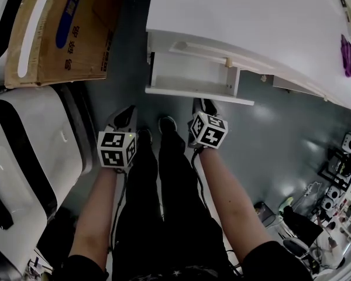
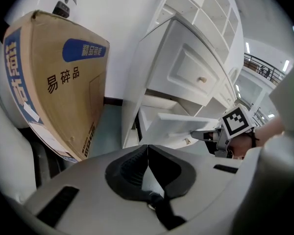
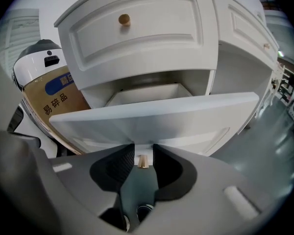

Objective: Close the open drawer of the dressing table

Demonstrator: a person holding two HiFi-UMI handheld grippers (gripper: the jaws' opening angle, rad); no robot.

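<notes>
The white dressing table [image 1: 251,22] has its lower drawer [image 1: 193,81] pulled out towards me; the drawer above, with a small knob [image 1: 227,62], is closed. My right gripper [image 1: 203,105] is at the open drawer's front panel [image 3: 157,114]. Its jaws stand slightly apart on either side of the drawer's brass knob [image 3: 143,161], with a small gap each side, so the right gripper [image 3: 144,148] is open. My left gripper [image 1: 127,113] hangs to the left of the drawer, clear of it. The left gripper [image 2: 147,148] is shut with nothing in it.
A tall cardboard box [image 1: 64,28] leans left of the table. A white and black machine body [image 1: 29,151] fills the left side. My legs and shoes stand on the grey floor below the drawer. Cables and equipment [image 1: 333,180] lie at the right. A purple item [image 1: 346,54] rests on the tabletop.
</notes>
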